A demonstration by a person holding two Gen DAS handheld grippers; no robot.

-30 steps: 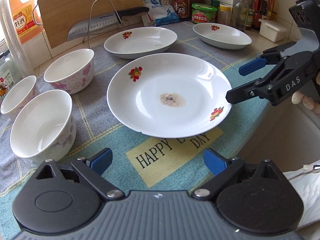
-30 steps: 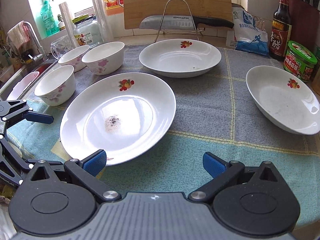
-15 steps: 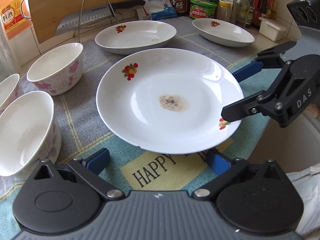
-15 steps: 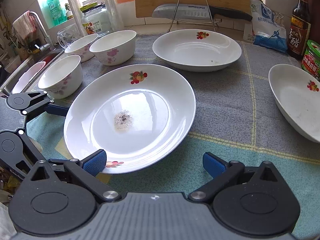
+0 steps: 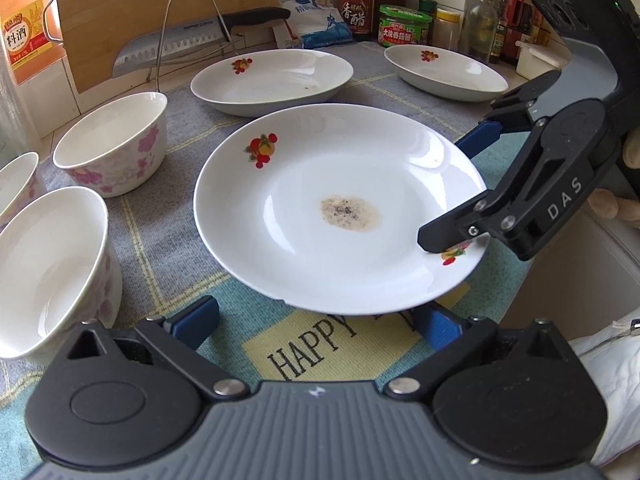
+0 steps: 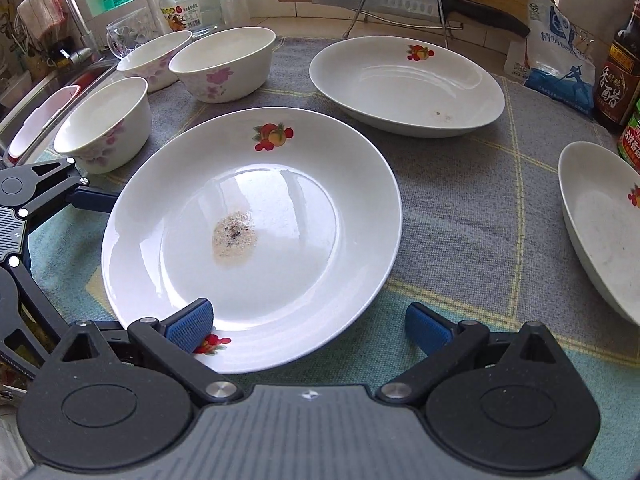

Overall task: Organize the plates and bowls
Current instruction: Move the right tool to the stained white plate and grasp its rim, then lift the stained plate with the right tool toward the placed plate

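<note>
Three white plates with fruit motifs and three floral bowls sit on a checked cloth over the kitchen counter. Nearest both grippers lies the soiled plate [image 5: 340,208], a brownish speckled stain at its centre, resting partly over the cloth's yellow "HAPPY" patch [image 5: 320,352]. The left gripper [image 5: 320,320] has its jaws spread wide, having just finished opening, with the plate's near rim between its blue pads but not pinched. The right gripper [image 6: 310,320] also stands open, its left pad above the plate's rim by the small fruit motif, its right pad over bare cloth. Behind lie a second plate [image 5: 272,80] and, further right, a third plate [image 5: 444,72]. Bowls [image 5: 116,140] cluster at the left. At the back, a cleaver [image 5: 192,40] rests on a wire rack before a wooden cutting board [image 5: 160,8].
</note>
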